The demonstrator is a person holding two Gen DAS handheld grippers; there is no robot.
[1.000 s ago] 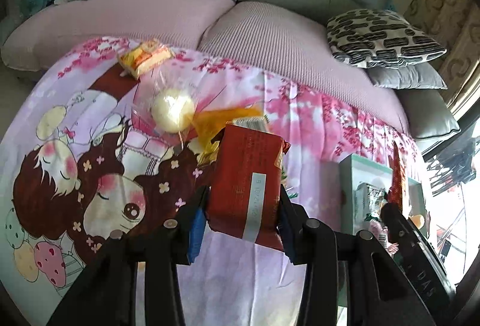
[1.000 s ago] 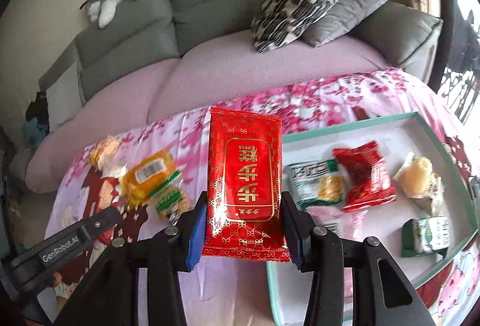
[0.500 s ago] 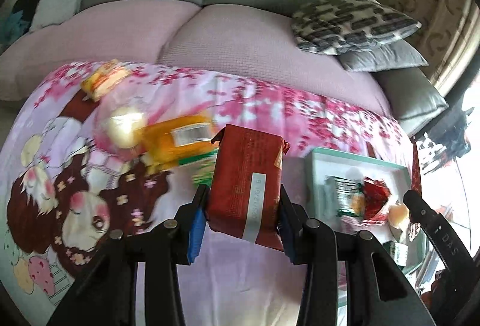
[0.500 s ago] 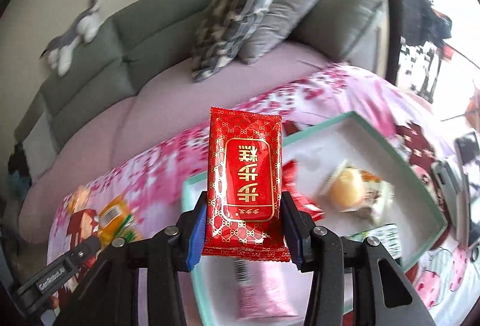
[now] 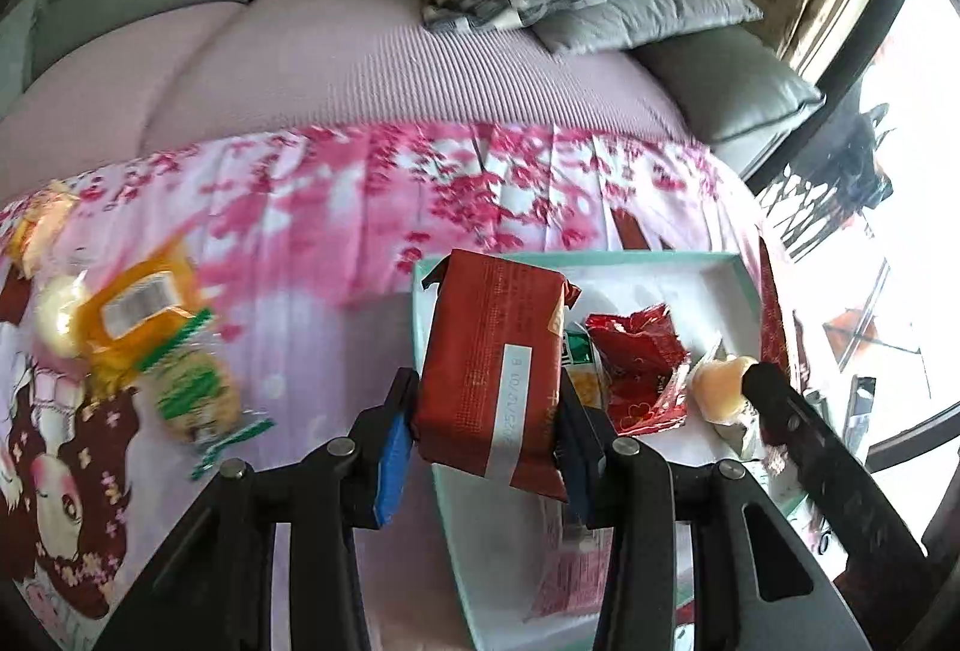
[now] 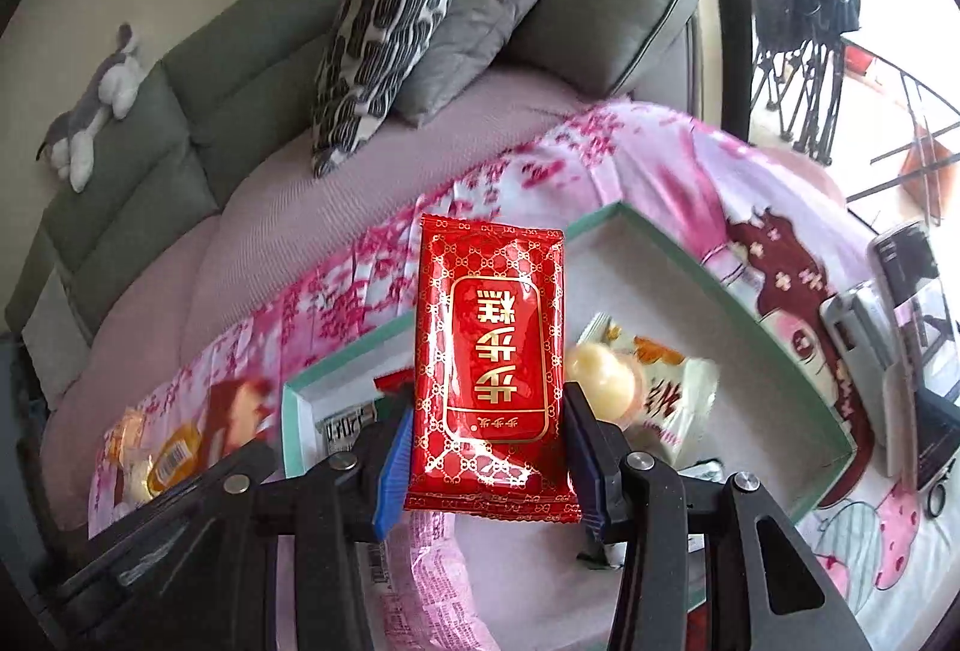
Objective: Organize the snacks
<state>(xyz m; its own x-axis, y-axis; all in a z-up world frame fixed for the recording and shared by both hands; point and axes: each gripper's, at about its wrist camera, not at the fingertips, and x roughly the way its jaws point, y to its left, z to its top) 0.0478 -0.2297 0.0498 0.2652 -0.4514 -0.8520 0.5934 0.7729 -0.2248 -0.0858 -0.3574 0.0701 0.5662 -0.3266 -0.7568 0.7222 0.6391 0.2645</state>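
Left gripper [image 5: 489, 414] clamps a dark red packet [image 5: 492, 369] above the teal-rimmed tray [image 5: 576, 258]; right gripper [image 6: 489, 441] clamps a glossy red packet [image 6: 489, 369] above the same tray [image 6: 678, 255], which holds several snacks.

The right gripper [image 6: 489, 447] clamps a red packet [image 6: 489, 363] upright between its blue pads [image 6: 393, 471], above the teal tray [image 6: 714, 285]. A wrapped bun [image 6: 603, 372] lies in the tray. A phone [image 6: 900, 327] rests beside the tray.
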